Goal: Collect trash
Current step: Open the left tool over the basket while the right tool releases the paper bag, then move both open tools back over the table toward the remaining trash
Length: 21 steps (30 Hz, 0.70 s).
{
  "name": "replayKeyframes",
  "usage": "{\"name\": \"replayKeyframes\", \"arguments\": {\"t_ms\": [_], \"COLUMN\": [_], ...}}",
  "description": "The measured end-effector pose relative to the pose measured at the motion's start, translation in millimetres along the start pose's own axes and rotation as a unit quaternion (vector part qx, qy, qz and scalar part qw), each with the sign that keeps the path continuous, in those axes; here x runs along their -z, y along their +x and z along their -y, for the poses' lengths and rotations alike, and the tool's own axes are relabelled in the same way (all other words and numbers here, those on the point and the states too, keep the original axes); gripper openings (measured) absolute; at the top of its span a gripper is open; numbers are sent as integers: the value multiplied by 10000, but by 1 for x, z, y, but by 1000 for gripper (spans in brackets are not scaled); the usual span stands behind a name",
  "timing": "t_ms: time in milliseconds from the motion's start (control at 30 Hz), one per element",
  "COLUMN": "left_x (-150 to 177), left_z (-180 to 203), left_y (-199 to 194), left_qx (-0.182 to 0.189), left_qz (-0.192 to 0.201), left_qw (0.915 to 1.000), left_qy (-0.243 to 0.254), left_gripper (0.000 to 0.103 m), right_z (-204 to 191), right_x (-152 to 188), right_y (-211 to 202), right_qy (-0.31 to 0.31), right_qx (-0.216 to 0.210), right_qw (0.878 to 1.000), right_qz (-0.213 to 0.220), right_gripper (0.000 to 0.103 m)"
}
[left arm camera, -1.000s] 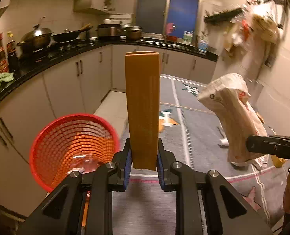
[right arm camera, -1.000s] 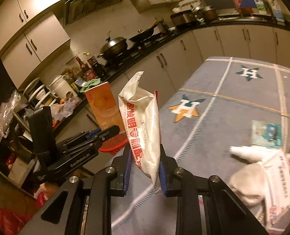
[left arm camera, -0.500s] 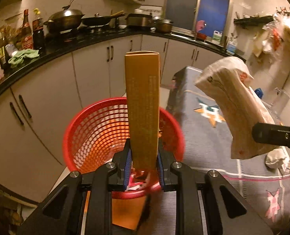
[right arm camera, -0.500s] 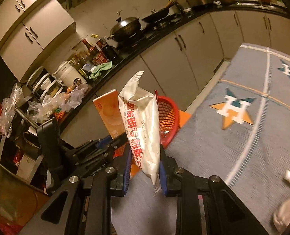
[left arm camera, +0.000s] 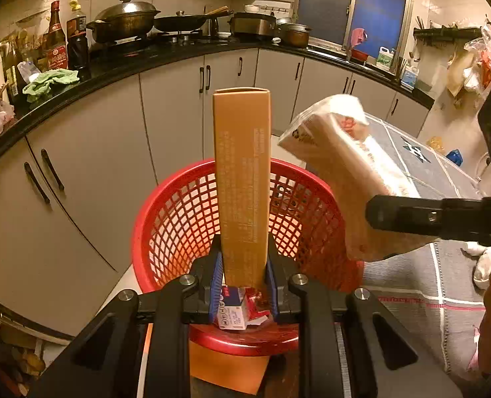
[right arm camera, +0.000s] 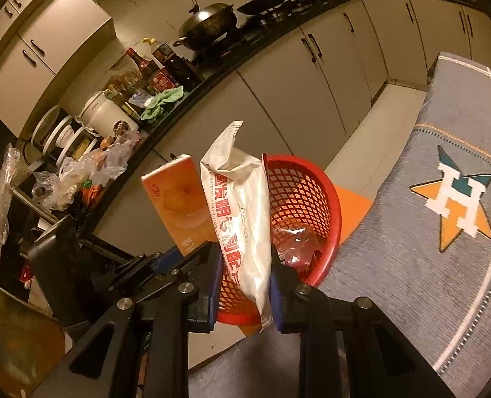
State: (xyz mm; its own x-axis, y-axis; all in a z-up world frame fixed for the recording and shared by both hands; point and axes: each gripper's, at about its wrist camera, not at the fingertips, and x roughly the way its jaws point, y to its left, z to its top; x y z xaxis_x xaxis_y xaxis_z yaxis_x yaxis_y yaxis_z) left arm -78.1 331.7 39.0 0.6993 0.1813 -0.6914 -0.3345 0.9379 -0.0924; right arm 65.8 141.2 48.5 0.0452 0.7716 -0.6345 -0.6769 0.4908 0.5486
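My left gripper is shut on a tall orange carton and holds it upright over the red mesh basket. My right gripper is shut on a white plastic snack bag with red print, beside the basket's rim. The bag also shows in the left wrist view, held by the right gripper at the basket's right edge. The carton shows in the right wrist view, left of the bag. Small cartons and clear plastic lie in the basket.
White kitchen cabinets under a black counter with woks and bottles stand right behind the basket. A grey rug with a star logo covers the floor on the right. White scraps lie on the rug.
Both grippers have moved toward the red basket with their loads. The basket went from low left to directly under the carton, and the bag now hangs at its rim.
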Motion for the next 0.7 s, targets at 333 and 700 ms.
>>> {"name": "replayKeyframes", "arguments": {"t_ms": [333, 700], "left_x": [0, -2], "left_z": [-9, 5], "left_y": [12, -9], "left_qx": [-28, -8], "left_qz": [-136, 60], "left_qw": [9998, 10000], "left_qy": [-105, -57], "left_gripper": [33, 49], "right_z": [10, -4], "right_x": [-7, 1], "right_y": [21, -25], "right_qy": [249, -202], "right_qx": [108, 820], "right_qw": [9996, 9957], "right_qz": [-88, 393], "right_gripper": [32, 43]}}
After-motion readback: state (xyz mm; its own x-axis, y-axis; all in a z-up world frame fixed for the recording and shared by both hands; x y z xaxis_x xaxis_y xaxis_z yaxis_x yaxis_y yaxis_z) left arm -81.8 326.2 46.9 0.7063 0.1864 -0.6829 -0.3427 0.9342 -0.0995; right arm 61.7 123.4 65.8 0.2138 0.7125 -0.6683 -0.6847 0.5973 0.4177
